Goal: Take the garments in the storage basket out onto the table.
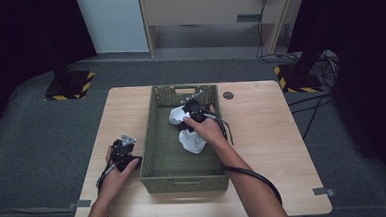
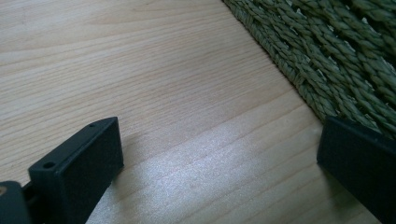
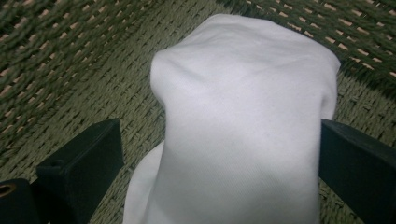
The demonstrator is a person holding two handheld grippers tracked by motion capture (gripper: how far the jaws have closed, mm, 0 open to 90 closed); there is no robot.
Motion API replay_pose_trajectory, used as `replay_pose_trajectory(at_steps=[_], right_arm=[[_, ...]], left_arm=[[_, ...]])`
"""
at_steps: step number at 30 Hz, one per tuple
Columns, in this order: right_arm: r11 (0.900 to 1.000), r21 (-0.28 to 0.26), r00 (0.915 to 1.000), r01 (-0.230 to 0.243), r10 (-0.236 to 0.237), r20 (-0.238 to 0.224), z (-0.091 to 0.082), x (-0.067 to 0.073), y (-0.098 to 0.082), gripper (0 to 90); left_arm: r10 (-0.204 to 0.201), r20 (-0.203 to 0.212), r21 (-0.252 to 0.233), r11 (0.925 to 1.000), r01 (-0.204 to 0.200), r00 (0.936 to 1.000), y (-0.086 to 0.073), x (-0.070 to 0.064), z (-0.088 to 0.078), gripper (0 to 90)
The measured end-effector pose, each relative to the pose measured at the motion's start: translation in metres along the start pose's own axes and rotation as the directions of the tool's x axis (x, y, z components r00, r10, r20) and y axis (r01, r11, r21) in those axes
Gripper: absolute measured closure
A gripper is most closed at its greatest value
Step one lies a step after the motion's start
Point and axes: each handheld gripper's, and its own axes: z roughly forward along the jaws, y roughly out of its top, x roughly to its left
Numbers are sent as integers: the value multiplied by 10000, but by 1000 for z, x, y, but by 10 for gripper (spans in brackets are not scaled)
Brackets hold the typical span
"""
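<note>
A green woven basket stands in the middle of the wooden table. Inside it lies a crumpled white cloth. My right gripper is down in the basket over the cloth's far end. In the right gripper view its jaws stand wide apart with the white cloth bulging up between them; my right gripper is open above the basket floor. My left gripper rests low over the table just left of the basket. My left gripper is open with bare table between its jaws, and the basket wall runs beside its right jaw.
A small dark round grommet sits in the tabletop beyond the basket's far right corner. Two stand bases with yellow-black stripes are on the carpet behind the table. Cables trail from both grippers along the forearms.
</note>
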Motion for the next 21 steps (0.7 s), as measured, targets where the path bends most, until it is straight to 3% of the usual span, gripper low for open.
replay_pose_trajectory(at_steps=[11,21], right_arm=[[9995,75,9987,-302,299,403,12,-9,1,26],[9983,250,9981,-523,514,325,27,-13,4,29]], left_arm=[[0,0,0,10000,0,10000,0,0,0,0],[-2,0,-1,10000,2,10000,0,0,0,0]])
